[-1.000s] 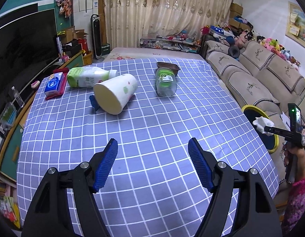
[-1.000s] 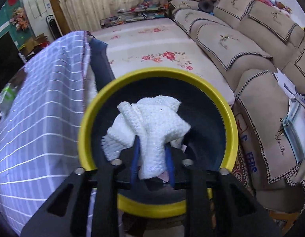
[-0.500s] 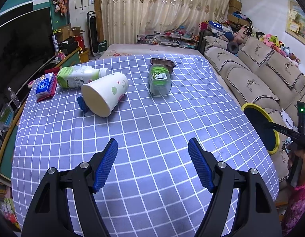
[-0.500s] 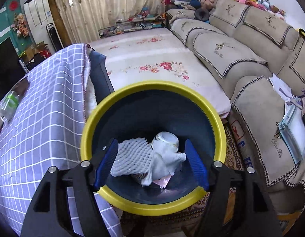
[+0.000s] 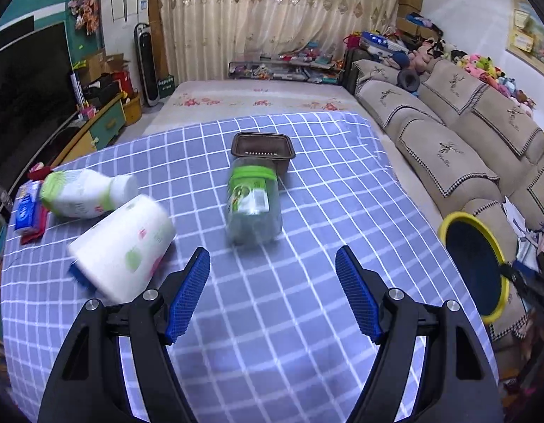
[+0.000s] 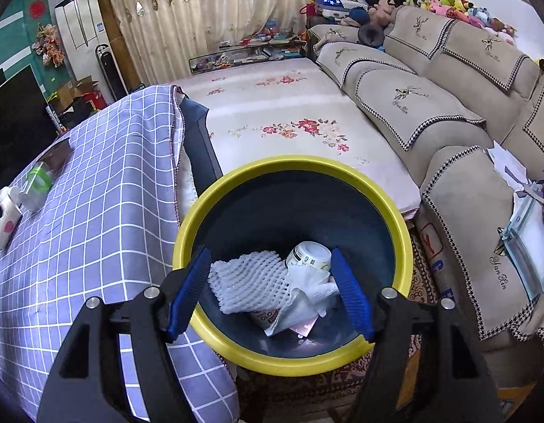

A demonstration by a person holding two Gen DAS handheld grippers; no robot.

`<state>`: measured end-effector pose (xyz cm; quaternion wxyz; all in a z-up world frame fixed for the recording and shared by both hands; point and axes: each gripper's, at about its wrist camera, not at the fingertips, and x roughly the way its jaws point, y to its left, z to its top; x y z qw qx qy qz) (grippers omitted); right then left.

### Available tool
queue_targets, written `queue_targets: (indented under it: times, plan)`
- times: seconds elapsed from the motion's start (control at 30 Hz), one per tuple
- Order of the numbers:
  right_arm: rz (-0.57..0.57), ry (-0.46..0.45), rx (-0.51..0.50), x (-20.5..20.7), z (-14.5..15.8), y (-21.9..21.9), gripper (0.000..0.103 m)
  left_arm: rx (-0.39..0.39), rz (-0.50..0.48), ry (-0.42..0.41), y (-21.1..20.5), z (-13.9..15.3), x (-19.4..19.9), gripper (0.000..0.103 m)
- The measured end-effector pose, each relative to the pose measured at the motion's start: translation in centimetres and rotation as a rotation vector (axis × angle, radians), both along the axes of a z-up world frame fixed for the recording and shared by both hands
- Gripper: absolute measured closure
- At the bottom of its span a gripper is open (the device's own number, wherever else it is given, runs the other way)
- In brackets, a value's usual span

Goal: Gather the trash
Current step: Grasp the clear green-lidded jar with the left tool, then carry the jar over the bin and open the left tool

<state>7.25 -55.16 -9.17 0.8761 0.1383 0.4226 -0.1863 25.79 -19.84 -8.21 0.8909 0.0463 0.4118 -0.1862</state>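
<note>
1. Trash first: on my checked counter (image 5: 307,317) I count four pieces lying about. There is a white paper cup (image 5: 124,243) on its side, a white bottle (image 5: 85,194) with a green end, a clear jar (image 5: 253,208) with a green lid, and a brown tray (image 5: 263,148) just behind the jar.
2. More trash sits in the yellow-rimmed bin (image 6: 236,349) beside the counter: one white foam net (image 6: 251,282), one crumpled tissue (image 6: 307,299), one can (image 6: 309,253).
3. Writing: the can's label and the jar's label are too small for me to read, and the cup and bottle are smeared by blur.
4. My left tongs (image 5: 272,292) stand apart over the counter, nothing between them.
5. My right tongs (image 6: 270,292) are apart above the bin, gripping nothing.
6. A blue thing under the cup is mostly hidden.
</note>
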Motion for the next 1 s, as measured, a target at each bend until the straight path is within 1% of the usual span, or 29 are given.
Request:
queue_targets:
  times: [0.17, 0.33, 0.4, 0.43, 0.47, 0.73, 0.8, 0.83, 1.0]
  plan:
    - [0.002, 0.000, 0.013, -0.1, -0.3, -0.1, 0.036, 0.027, 0.018, 0.033, -1.5, -1.8, 3.1, 0.030]
    - [0.008, 0.008, 0.021, 0.2, -0.8, 0.0, 0.035, 0.069, 0.027, 0.011, -2.6, -2.7, 5.0, 0.030]
    - [0.010, 0.010, 0.025, 0.3, -1.0, 0.1, 0.035, 0.080, 0.034, 0.010, -2.8, -3.1, 5.6, 0.033]
    - [0.010, 0.011, 0.026, 0.4, -1.1, 0.1, 0.035, 0.082, 0.036, 0.018, -2.8, -3.3, 6.0, 0.038]
    - [0.011, 0.011, 0.028, 0.4, -1.2, 0.1, 0.035, 0.085, 0.039, 0.024, -2.9, -3.5, 6.3, 0.041]
    - [0.010, 0.013, 0.033, 0.3, -1.3, 0.2, 0.035, 0.111, 0.054, 0.044, -3.4, -5.0, 8.0, 0.045]
    - [0.008, 0.011, 0.032, 0.2, -1.3, 0.2, 0.035, 0.118, 0.060, 0.045, -3.4, -5.3, 8.3, 0.050]
    - [0.007, 0.010, 0.031, 0.1, -1.2, 0.2, 0.035, 0.124, 0.062, 0.039, -3.4, -5.4, 8.4, 0.054]
    - [0.006, 0.001, 0.032, -0.7, -0.8, 0.4, 0.035, 0.103, 0.052, 0.040, -3.0, -5.1, 7.8, 0.054]
